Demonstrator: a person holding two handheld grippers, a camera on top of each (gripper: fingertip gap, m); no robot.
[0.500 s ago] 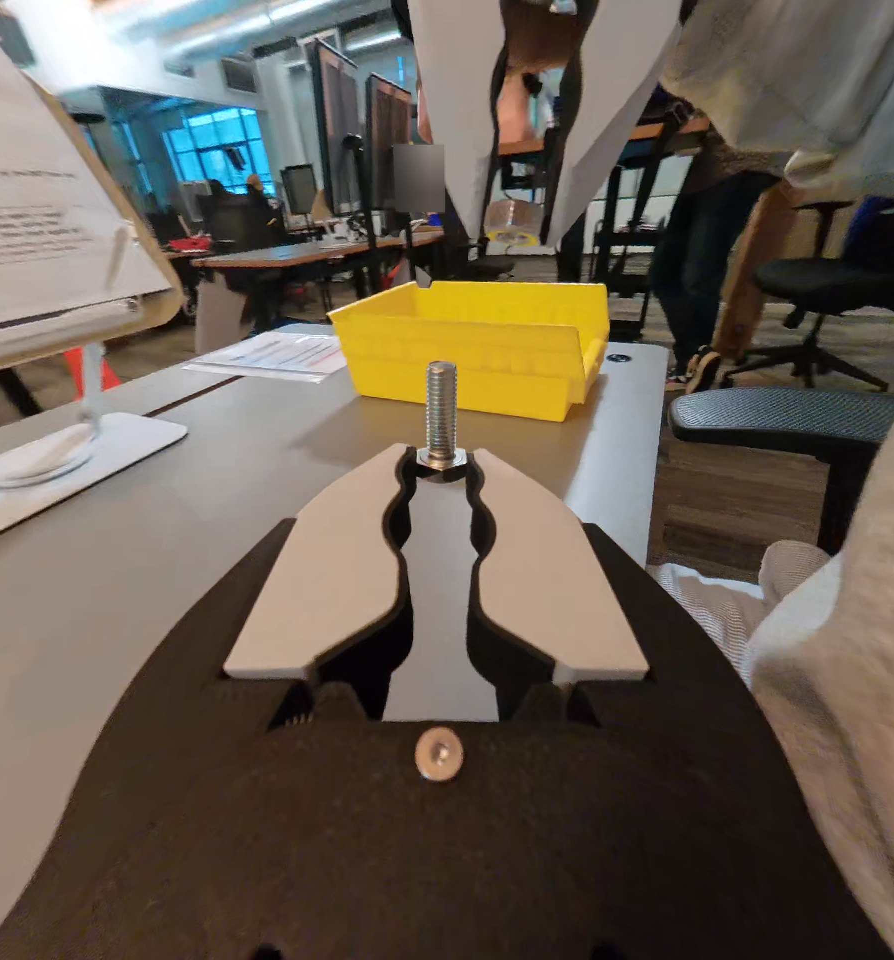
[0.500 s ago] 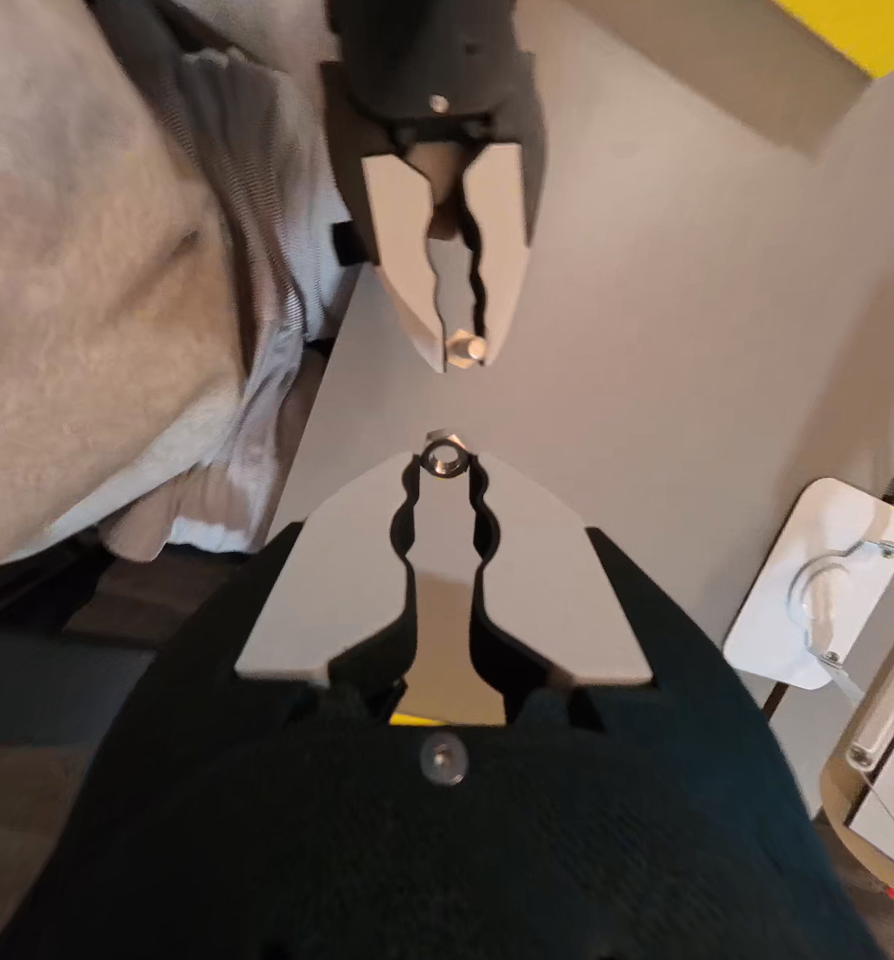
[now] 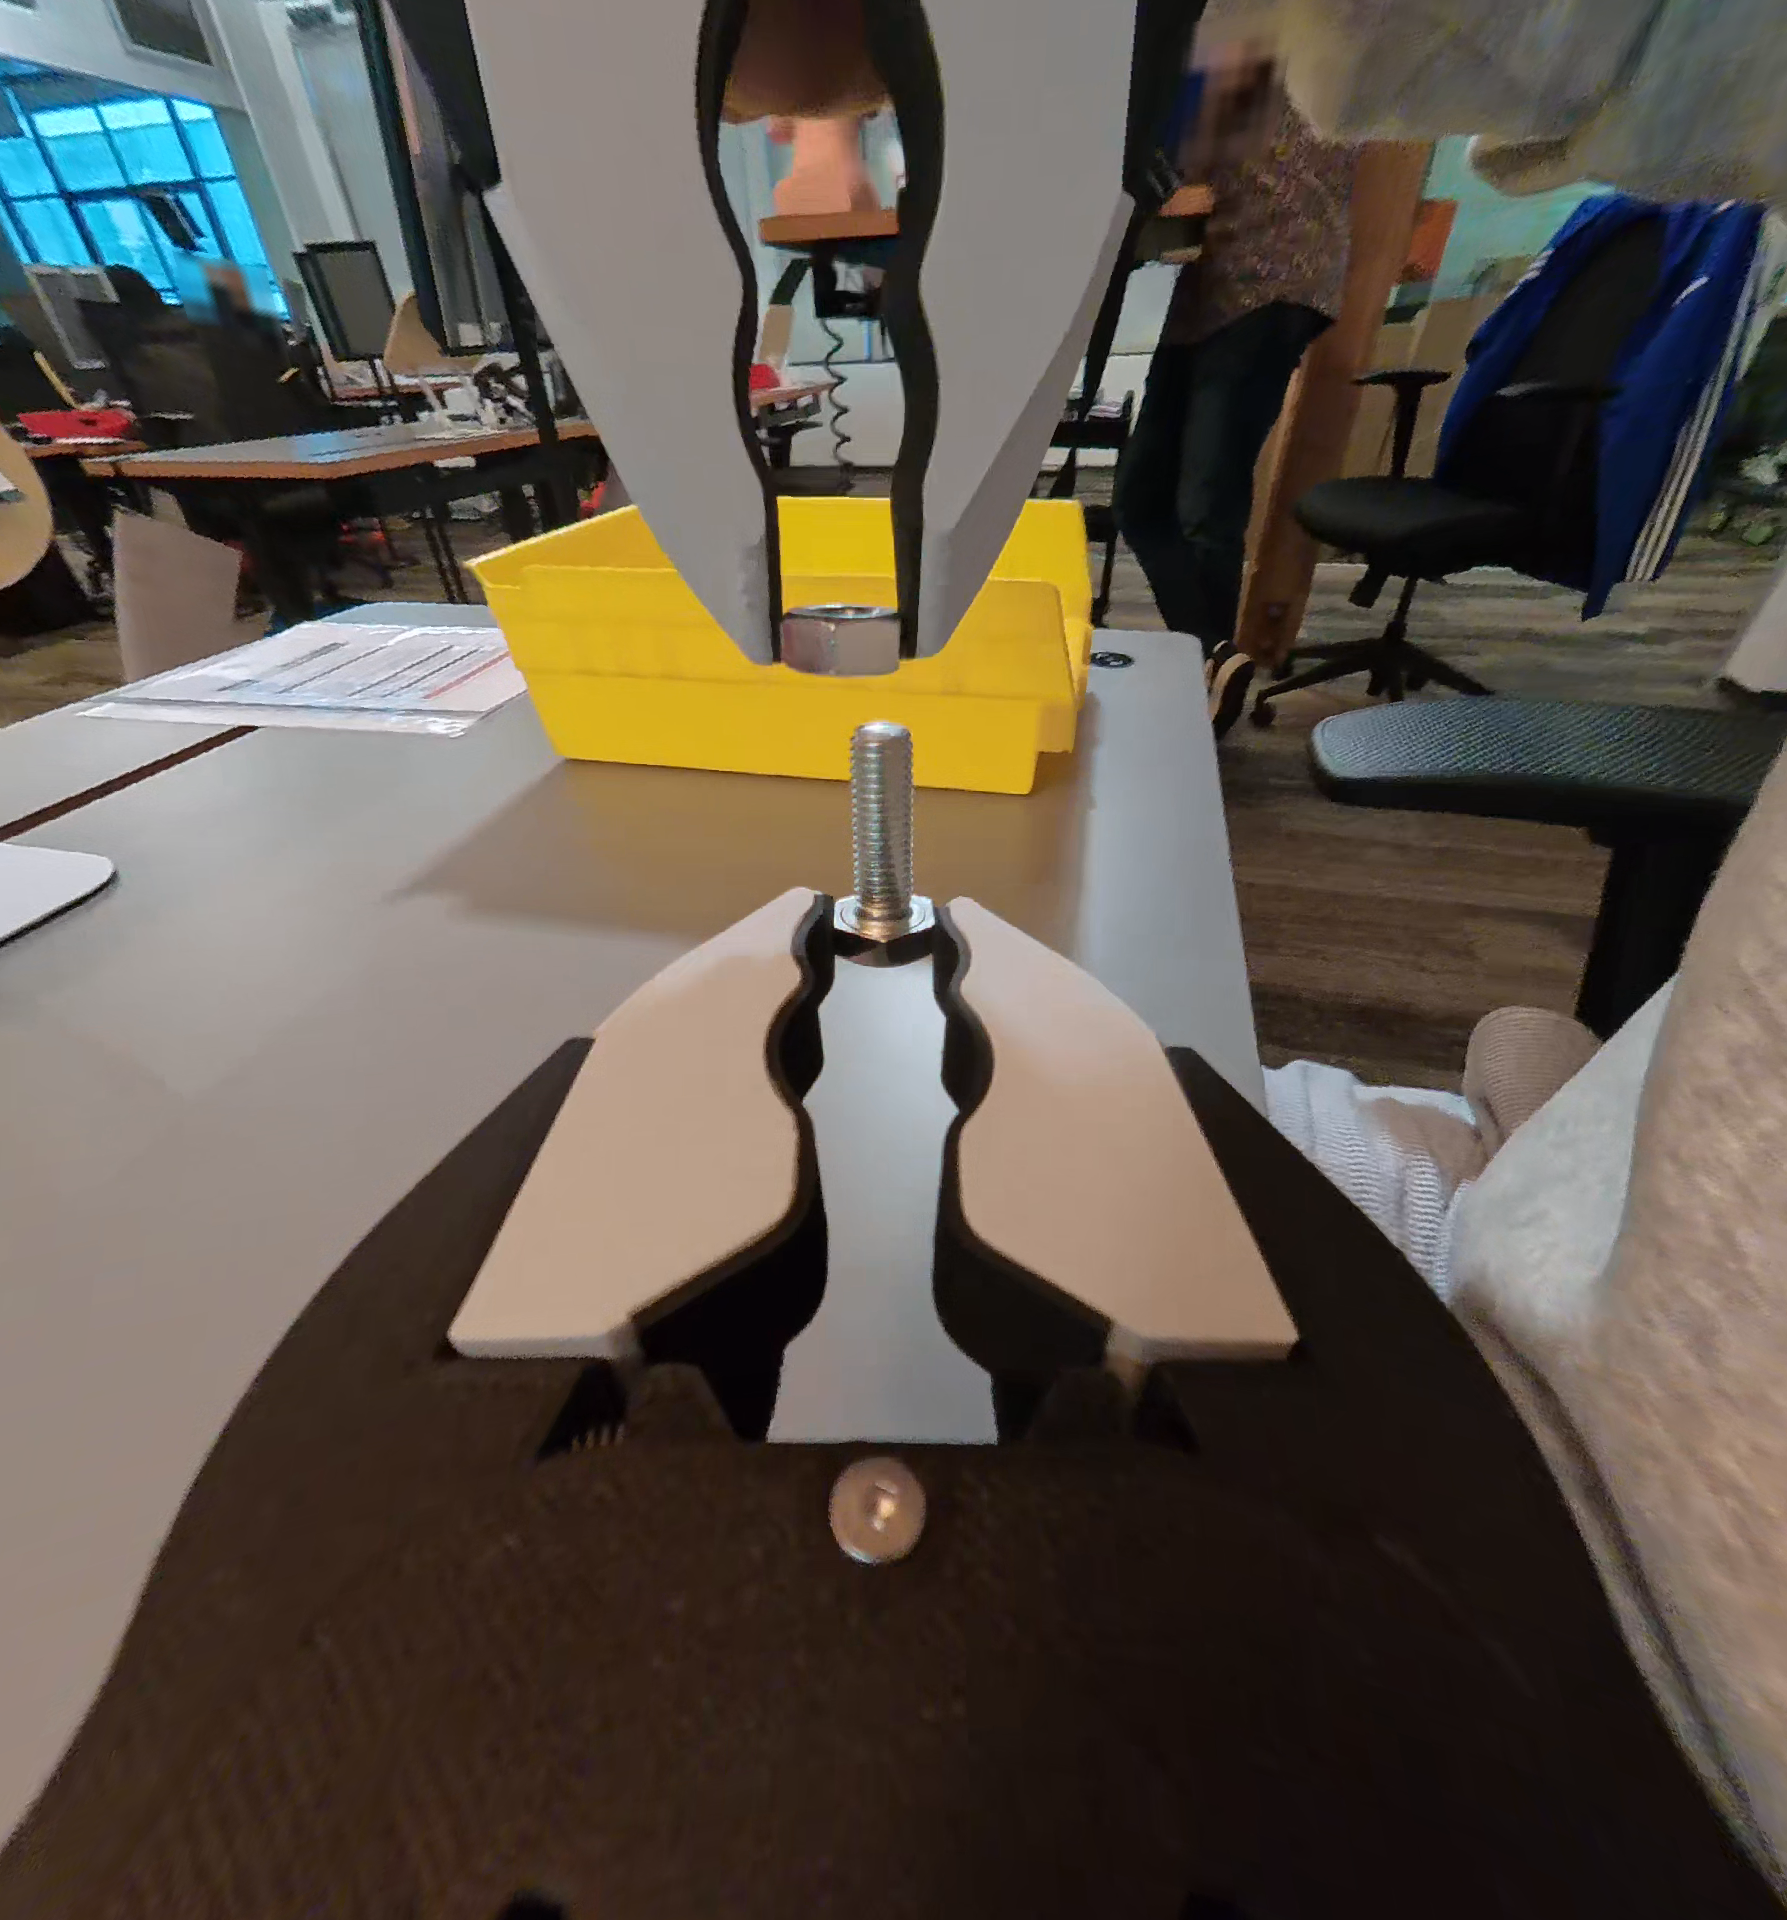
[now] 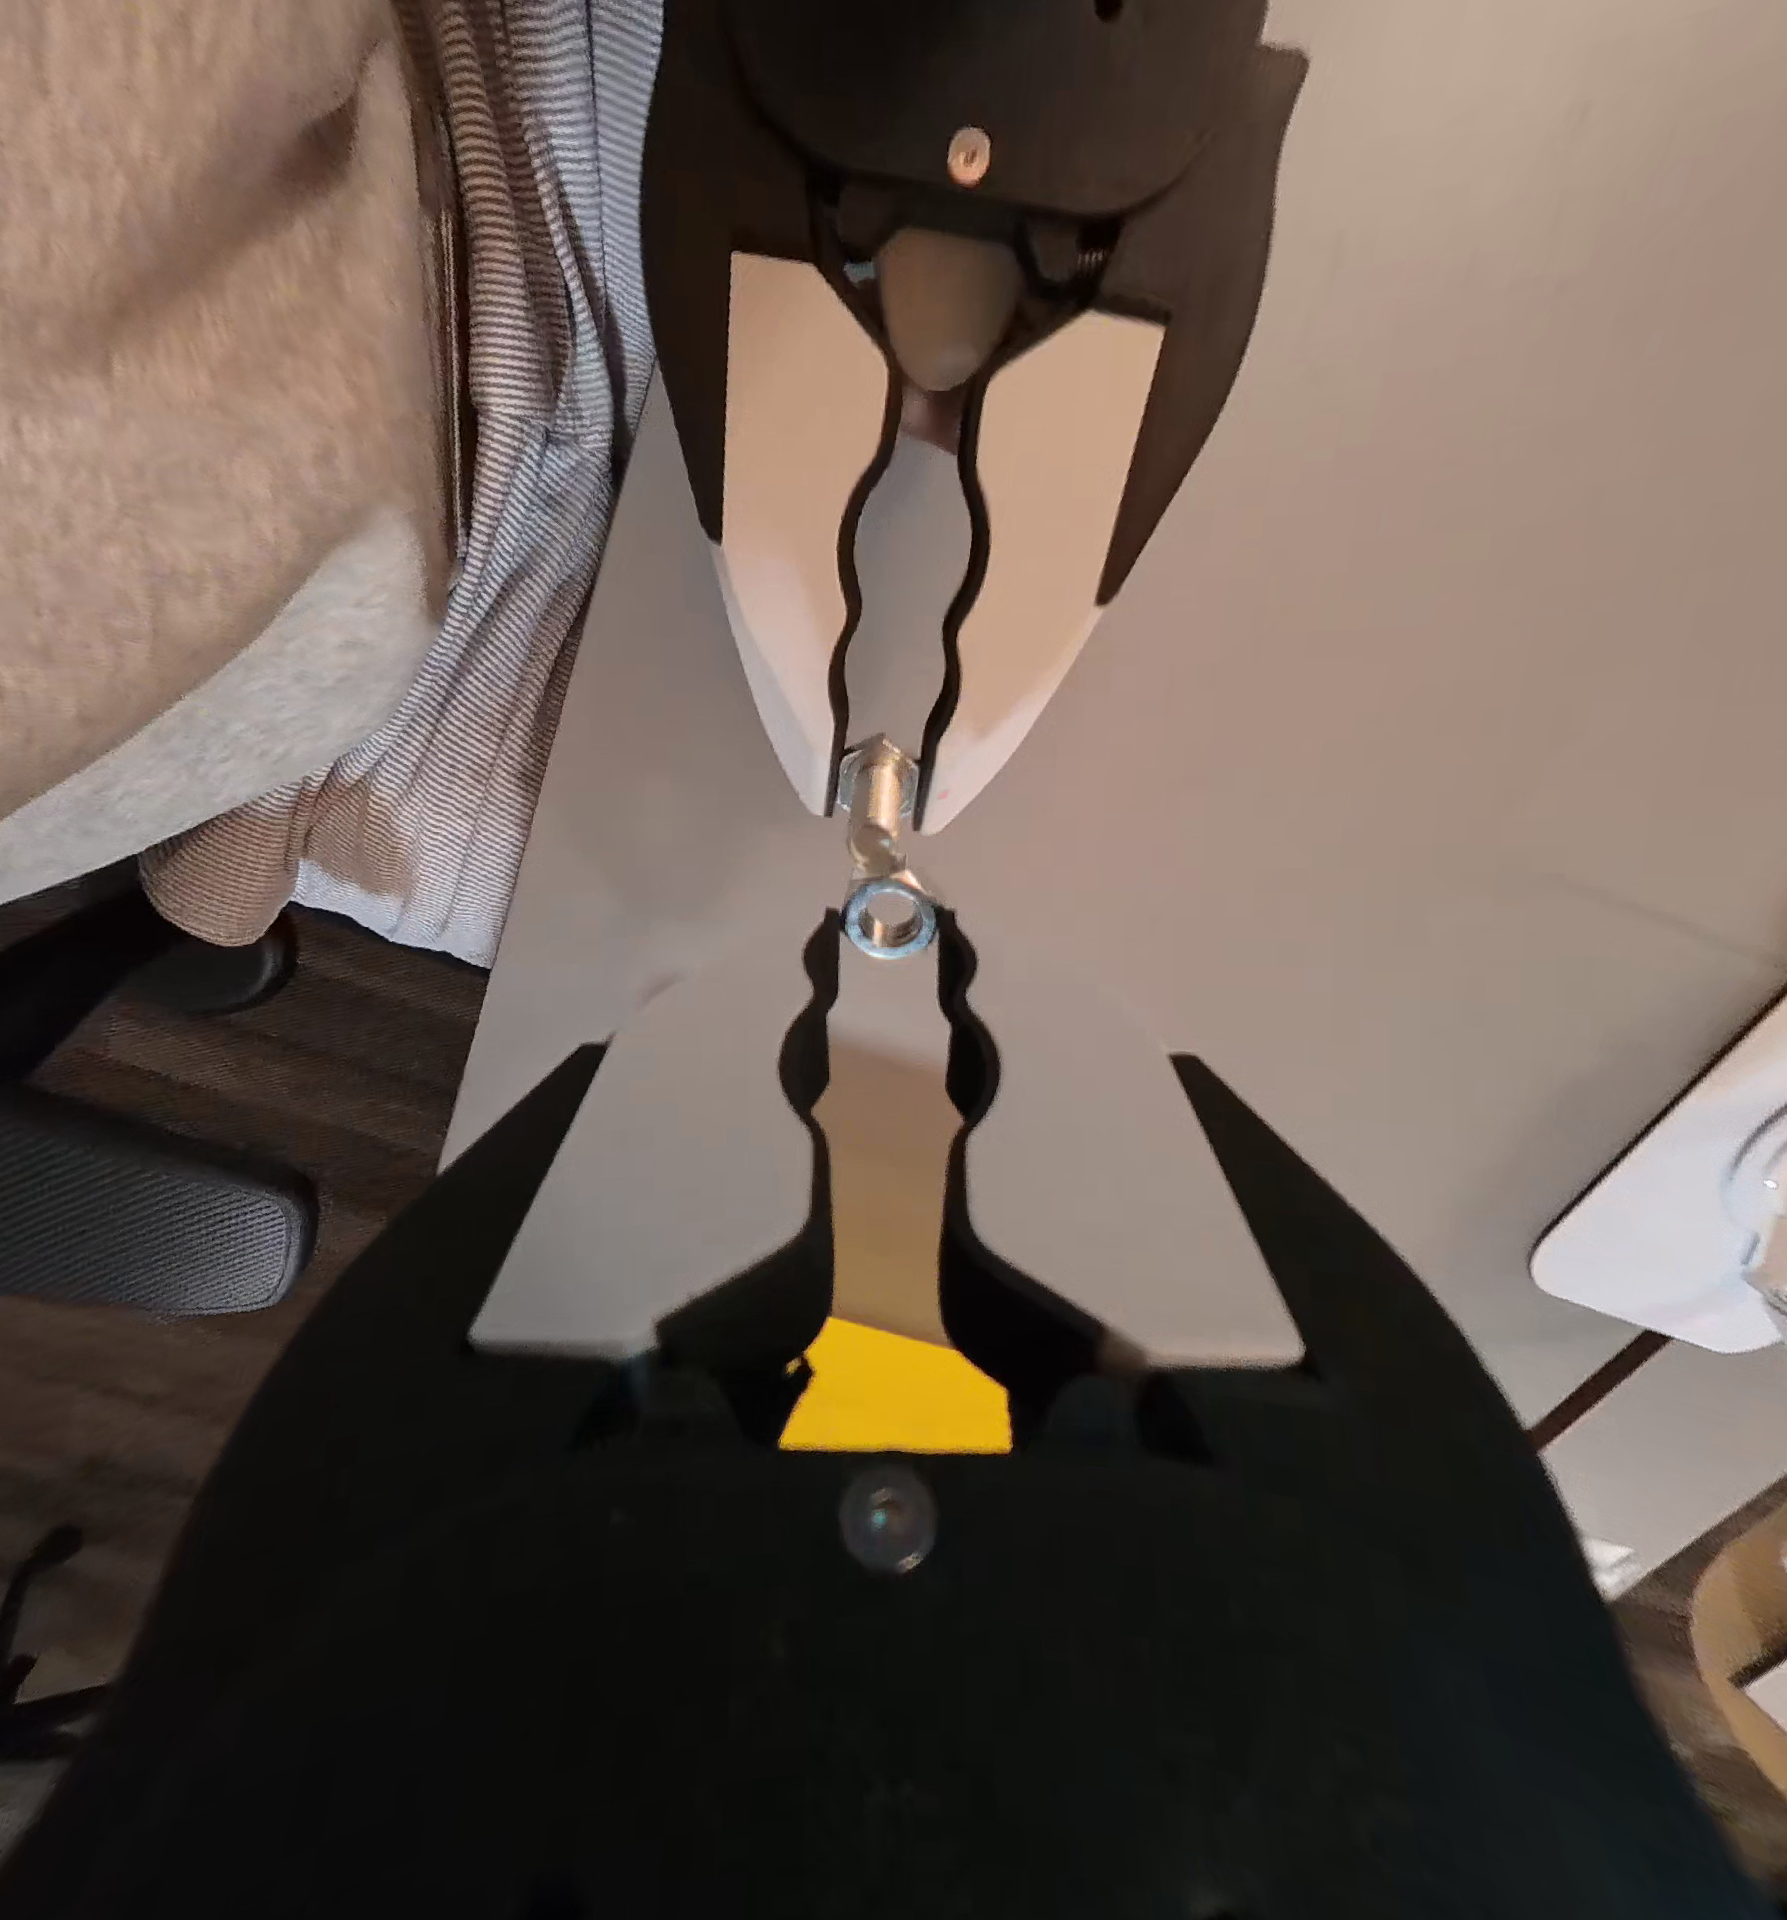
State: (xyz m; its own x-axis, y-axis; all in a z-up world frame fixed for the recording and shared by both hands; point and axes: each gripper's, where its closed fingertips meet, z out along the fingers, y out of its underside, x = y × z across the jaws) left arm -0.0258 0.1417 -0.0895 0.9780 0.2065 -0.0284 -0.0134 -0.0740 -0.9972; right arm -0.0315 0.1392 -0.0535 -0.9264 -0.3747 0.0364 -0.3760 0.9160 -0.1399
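Nearest in the left wrist view, the left hand-held gripper (image 3: 881, 925) is pinched narrow on the hex head of a bolt (image 3: 878, 821). It holds the bolt above the grey tabletop (image 3: 349, 987), with the threaded shank upright and its free end pointing up.

The right hand-held gripper (image 3: 835, 644) reaches down from above, its tips also drawn in close, and clamps a hex nut (image 3: 835, 642) by its flats. The nut hangs just over the bolt's tip. A small gap shows between them, and the nut looks a shade left of the shank's line. In the right wrist view the nut's bore faces the camera and the bolt end lies right against its rim. That view alone cannot show whether they touch, but the left view shows them apart. No thread has entered the nut.

A grey knitted sleeve (image 3: 1647, 1247) of the person holding the tools fills the right edge.

Just behind the bolt on the tabletop sits a yellow parts bin (image 3: 660, 717). Its inside cannot be seen from here. To its left lie printed sheets (image 3: 328, 665), and a white base plate (image 3: 6, 894) sits at the left edge.

Past the tabletop's right side is a black mesh chair part (image 3: 1543, 748). Farther off are an office chair (image 3: 1440, 520) draped with a blue jacket (image 3: 1647, 364), and a standing person (image 3: 1232, 364).

Counted:
- two hand-held grippers, each gripping something
- one bolt
- one nut
- one yellow bin
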